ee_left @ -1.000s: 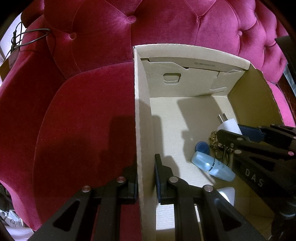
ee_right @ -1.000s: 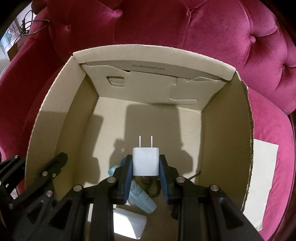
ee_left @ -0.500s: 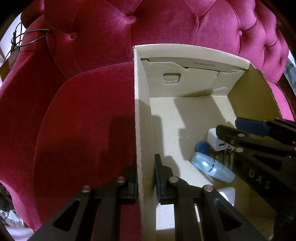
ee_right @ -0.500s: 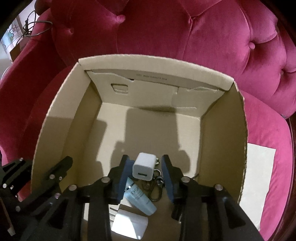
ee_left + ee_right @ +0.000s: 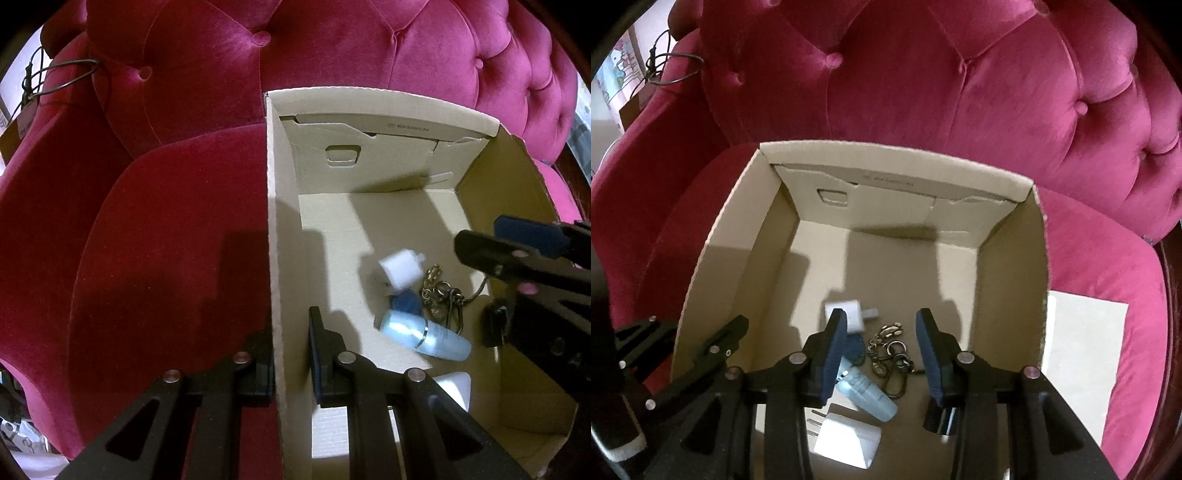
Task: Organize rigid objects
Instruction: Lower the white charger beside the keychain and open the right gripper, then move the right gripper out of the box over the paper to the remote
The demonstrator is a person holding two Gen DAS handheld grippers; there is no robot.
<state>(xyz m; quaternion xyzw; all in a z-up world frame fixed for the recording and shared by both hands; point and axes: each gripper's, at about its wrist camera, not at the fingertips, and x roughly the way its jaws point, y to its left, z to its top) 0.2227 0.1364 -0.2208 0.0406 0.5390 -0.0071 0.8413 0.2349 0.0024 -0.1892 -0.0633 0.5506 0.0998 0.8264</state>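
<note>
An open cardboard box stands on a pink armchair seat. My left gripper is shut on the box's left wall, one finger inside and one outside. My right gripper hangs over the box's near half; its jaws are opening with nothing between them. Below it on the box floor lie a white charger, a metal keychain, a pale blue bottle and a second white charger. The left wrist view shows the first charger beside the keychain, with the right gripper above them.
The tufted pink armchair surrounds the box. A white sheet lies on the seat right of the box. A cable with a tag hangs at the upper left. A small black object sits by the box's right wall.
My right gripper let go of the white charger, which dropped onto the box floor, and the gripper rose with its jaws wider. The left gripper kept its hold on the wall.
</note>
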